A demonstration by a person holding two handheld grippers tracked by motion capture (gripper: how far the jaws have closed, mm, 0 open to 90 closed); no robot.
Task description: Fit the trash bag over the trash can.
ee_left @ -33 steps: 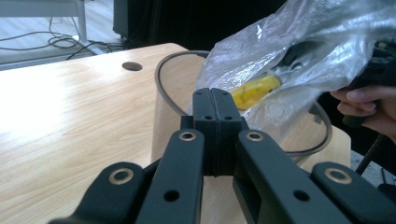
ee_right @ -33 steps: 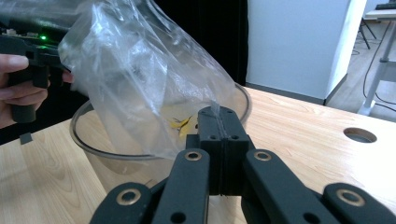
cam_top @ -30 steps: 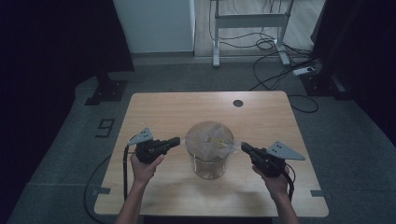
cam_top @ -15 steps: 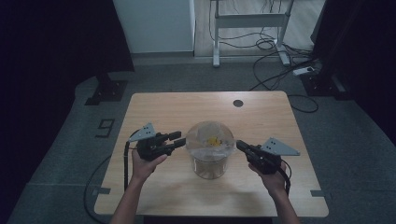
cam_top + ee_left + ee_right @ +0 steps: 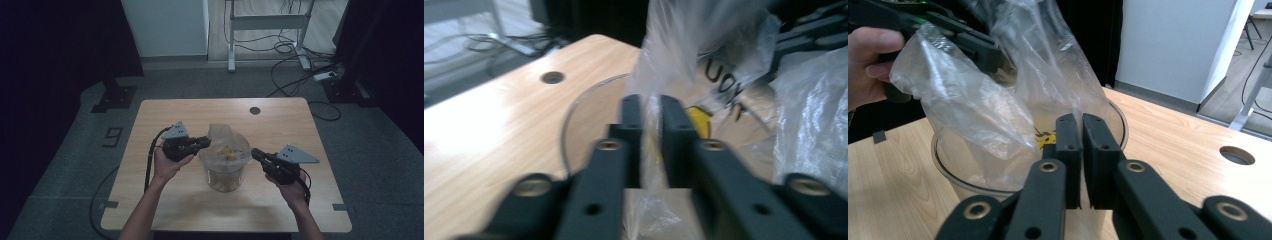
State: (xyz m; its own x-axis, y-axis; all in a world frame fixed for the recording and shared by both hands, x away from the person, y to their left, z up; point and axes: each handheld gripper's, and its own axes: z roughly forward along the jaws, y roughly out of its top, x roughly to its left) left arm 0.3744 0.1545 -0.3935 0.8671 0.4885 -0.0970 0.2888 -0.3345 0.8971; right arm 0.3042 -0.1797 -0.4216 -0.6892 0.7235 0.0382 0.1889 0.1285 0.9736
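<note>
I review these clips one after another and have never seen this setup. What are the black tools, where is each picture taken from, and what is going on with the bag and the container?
A person holds a two-jaw hand tool in each hand. The high view looks down on a wooden table; each gripper view rides on one tool, looking along its jaws. On the table stands a clear container with a thin plastic bag in it. The left claw is shut on the bag's film. The right claw sits at the container's rim with its jaws nearly together; whether it pinches any film there, I cannot tell.
</note>
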